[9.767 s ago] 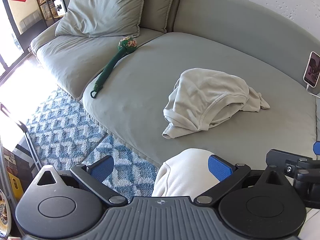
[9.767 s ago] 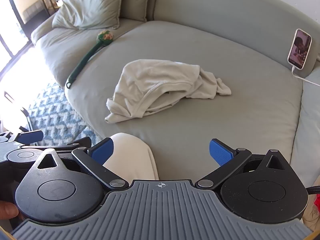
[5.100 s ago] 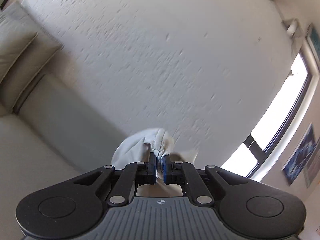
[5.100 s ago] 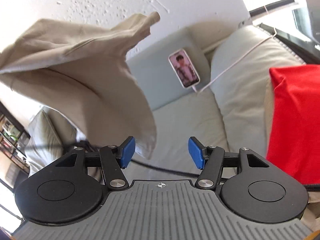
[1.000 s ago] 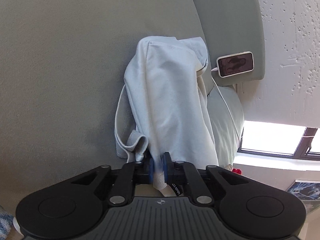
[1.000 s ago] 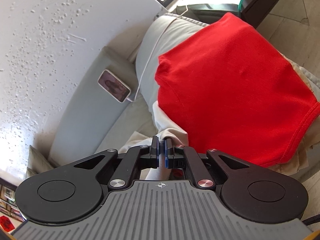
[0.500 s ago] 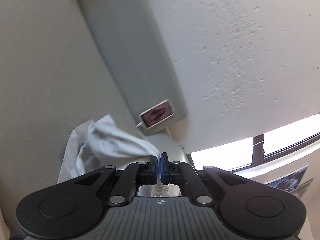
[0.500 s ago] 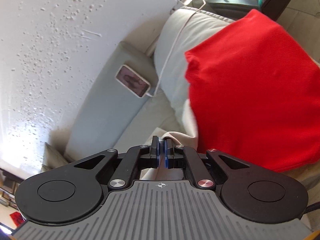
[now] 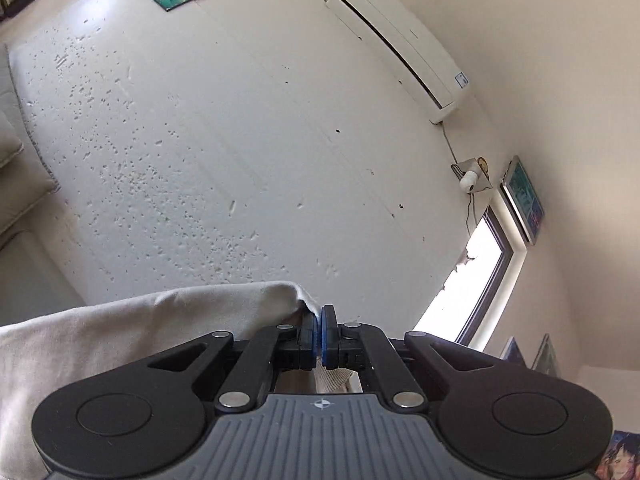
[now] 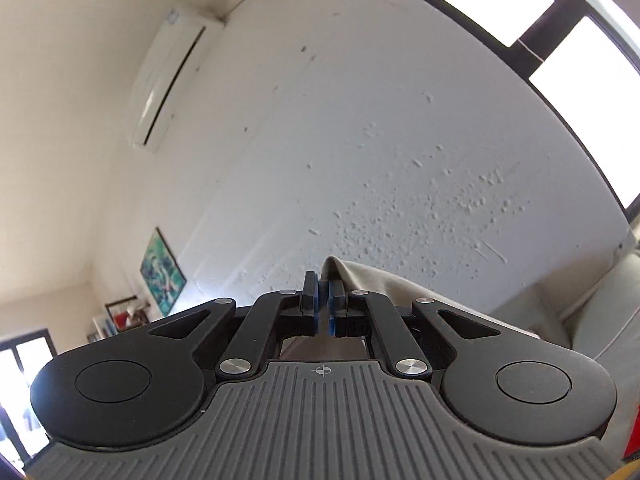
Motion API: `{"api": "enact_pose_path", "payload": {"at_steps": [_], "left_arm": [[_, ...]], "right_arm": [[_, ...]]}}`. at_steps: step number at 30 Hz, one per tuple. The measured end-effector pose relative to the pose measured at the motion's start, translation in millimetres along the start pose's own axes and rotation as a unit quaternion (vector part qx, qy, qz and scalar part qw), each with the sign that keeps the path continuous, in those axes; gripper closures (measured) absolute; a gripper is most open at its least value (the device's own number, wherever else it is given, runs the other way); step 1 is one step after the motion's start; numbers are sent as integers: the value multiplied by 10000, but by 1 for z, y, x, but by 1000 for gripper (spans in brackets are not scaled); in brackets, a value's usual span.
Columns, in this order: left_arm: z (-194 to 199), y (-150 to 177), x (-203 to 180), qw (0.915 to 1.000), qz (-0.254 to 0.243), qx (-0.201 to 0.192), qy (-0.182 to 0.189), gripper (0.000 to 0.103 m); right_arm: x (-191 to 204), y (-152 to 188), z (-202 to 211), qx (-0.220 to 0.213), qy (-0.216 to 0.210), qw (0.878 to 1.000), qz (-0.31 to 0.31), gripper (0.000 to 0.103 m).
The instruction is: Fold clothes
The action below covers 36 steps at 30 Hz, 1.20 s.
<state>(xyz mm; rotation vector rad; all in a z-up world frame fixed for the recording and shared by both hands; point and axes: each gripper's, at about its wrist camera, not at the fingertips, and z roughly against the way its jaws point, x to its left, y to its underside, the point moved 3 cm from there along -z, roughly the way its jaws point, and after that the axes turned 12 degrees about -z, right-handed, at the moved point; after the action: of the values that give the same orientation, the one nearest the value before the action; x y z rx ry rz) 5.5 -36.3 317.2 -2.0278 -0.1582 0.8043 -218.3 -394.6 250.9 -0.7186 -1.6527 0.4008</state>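
A pale beige garment (image 9: 132, 332) hangs from my left gripper (image 9: 320, 320), which is shut on its edge; the cloth drapes off to the left and a ribbed hem shows below the pads. In the right wrist view the same beige garment (image 10: 384, 284) trails to the right from my right gripper (image 10: 322, 284), shut on a peak of the fabric. Both grippers are raised and tilted up toward the white wall. The rest of the garment is hidden below the gripper bodies.
A white textured wall (image 9: 240, 140) fills both views, with an air conditioner (image 9: 400, 44) high on it and pictures (image 10: 162, 272) hung on it. Windows (image 10: 560, 20) are bright. A grey sofa cushion (image 9: 16, 148) shows at the left; red cloth (image 10: 632, 436) peeks in low right.
Both grippers have risen fast and tipped upward, lifting the garment off the sofa. The sofa, phone and red cloth have dropped out of view; wall and air conditioner now fill the frames.
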Motion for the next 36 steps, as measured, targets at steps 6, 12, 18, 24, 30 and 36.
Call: {"api": "enact_pose_path", "payload": {"at_steps": [6,12,18,24,30,36], "left_arm": [[-16,8,25,9945,-254,861,-544,103],[-78,68,141,9534,465,2564,-1521,103],[-118,16,121,9744,-752,1740,-1206,103],[-96,1,76,9742,-1761,1217,-721,103],[-60,111,140,9439,-1369,2680,-1362,103],[24,245,237,8753,104,4039,-2656,103]], "right_arm": [[18,-8,5,-20,-141,9999,58,99],[-80,24,-87,1131,1320,9825,-677,99],[-120,33,-187,1191,1817,9751,-438,99],[-38,-11,-174,350,882,9948,362,99],[-104,50,-138,1174,1660,9784,371,99],[-247,161,-94,2261,2901,9270,-732,99]]}}
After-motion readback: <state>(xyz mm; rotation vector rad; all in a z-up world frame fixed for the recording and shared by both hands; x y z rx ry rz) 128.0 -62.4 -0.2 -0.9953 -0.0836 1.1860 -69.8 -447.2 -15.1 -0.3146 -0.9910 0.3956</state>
